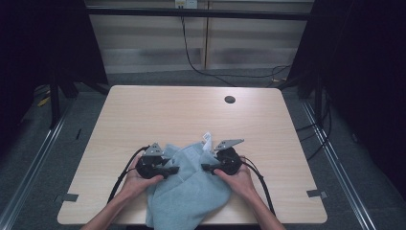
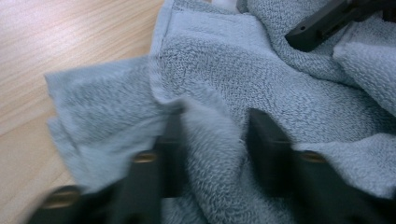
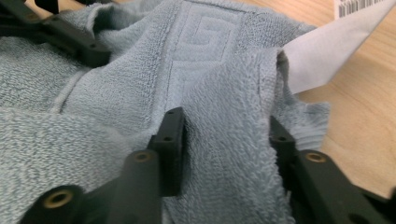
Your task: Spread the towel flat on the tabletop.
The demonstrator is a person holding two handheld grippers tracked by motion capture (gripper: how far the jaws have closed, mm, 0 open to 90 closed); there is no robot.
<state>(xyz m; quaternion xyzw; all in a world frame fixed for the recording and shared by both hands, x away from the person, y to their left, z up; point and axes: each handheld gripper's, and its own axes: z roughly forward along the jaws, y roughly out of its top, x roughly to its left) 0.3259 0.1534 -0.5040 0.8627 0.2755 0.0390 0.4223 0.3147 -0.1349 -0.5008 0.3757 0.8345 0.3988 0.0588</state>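
Note:
A crumpled light blue towel (image 1: pixel 186 189) lies at the table's near edge and hangs partly over it. My left gripper (image 1: pixel 173 170) comes at it from the left and my right gripper (image 1: pixel 206 167) from the right, facing each other. In the left gripper view a raised fold of towel (image 2: pixel 219 140) fills the gap of the left gripper (image 2: pixel 217 123), with both jaws pressed into the pile. In the right gripper view the right gripper (image 3: pixel 226 123) pinches a ridge of towel (image 3: pixel 229 154) beside a white label (image 3: pixel 327 51). The label (image 1: pixel 207 139) sticks up behind the towel.
The wooden table (image 1: pixel 191 110) has a dark cable hole (image 1: pixel 230 99) at the back right. Tape marks sit at its near corners (image 1: pixel 69 197) (image 1: pixel 317 193). Dark frames and cables stand on the floor around the table.

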